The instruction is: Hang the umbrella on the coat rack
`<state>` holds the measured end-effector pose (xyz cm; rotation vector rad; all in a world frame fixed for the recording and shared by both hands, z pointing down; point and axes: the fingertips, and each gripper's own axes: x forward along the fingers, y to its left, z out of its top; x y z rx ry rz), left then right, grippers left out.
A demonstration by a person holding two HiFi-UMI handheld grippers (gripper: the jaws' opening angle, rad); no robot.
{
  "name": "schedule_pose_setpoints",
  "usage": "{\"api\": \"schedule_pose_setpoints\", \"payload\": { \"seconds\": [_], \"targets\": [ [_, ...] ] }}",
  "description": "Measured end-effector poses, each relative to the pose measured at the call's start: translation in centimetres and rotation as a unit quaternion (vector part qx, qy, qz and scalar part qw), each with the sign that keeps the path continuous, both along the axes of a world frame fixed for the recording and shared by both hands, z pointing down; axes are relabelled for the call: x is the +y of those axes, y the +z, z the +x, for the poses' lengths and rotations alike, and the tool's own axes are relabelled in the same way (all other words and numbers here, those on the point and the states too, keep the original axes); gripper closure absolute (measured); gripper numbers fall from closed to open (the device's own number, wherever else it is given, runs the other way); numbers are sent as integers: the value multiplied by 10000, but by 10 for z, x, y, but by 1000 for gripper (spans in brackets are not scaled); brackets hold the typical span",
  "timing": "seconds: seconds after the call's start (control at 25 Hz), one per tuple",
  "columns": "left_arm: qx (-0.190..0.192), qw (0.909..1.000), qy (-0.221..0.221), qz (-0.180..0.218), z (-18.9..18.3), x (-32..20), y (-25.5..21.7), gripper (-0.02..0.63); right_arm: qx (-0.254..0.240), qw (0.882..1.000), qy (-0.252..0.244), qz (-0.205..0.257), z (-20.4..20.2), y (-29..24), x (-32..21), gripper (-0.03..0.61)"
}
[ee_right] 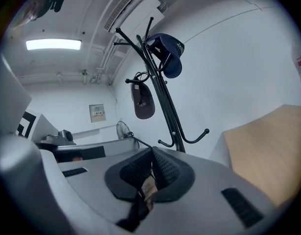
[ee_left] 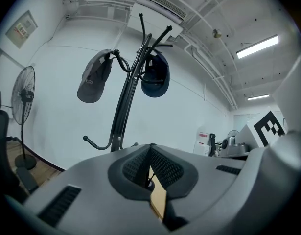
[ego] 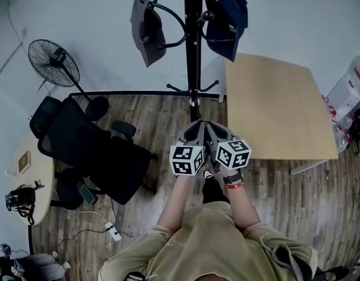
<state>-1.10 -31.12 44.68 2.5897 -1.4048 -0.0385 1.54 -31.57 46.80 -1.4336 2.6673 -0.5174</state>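
Observation:
The black coat rack (ego: 194, 45) stands against the white wall straight ahead. A grey cap (ego: 147, 33) hangs on its left hook and a navy cap (ego: 228, 16) on its right; its lower hooks (ego: 212, 87) are bare. I see no umbrella in any view. My left gripper (ego: 198, 126) and right gripper (ego: 211, 126) are held side by side near the rack's base, both shut with nothing between them. In the left gripper view the rack (ee_left: 125, 106) rises beyond my left gripper (ee_left: 150, 147). In the right gripper view the rack (ee_right: 165, 104) stands beyond my right gripper (ee_right: 151, 152).
A light wooden table (ego: 273, 104) stands to the right of the rack. A black office chair (ego: 92, 148) and a standing fan (ego: 54, 63) are at the left, beside a round table (ego: 39, 177). A power strip (ego: 113, 232) lies on the wood floor.

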Motion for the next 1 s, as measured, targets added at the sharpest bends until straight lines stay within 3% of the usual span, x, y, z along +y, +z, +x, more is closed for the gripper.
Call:
{"api": "schedule_pose_setpoints", "payload": {
  "seconds": [0.2, 0.52, 1.0],
  "targets": [
    [-24, 10000, -70, -45, -10, -17, 6, 591, -40, 10000, -76, -13, -10, 6, -16, 563],
    [340, 9983, -179, -435, -13, -41, 32, 591, 60, 9995, -189, -232, -11, 28, -38, 563],
    [234, 9981, -245, -518, -10, -74, 46, 591, 145, 9989, -278, -354, -6, 38, -72, 563]
  ]
}}
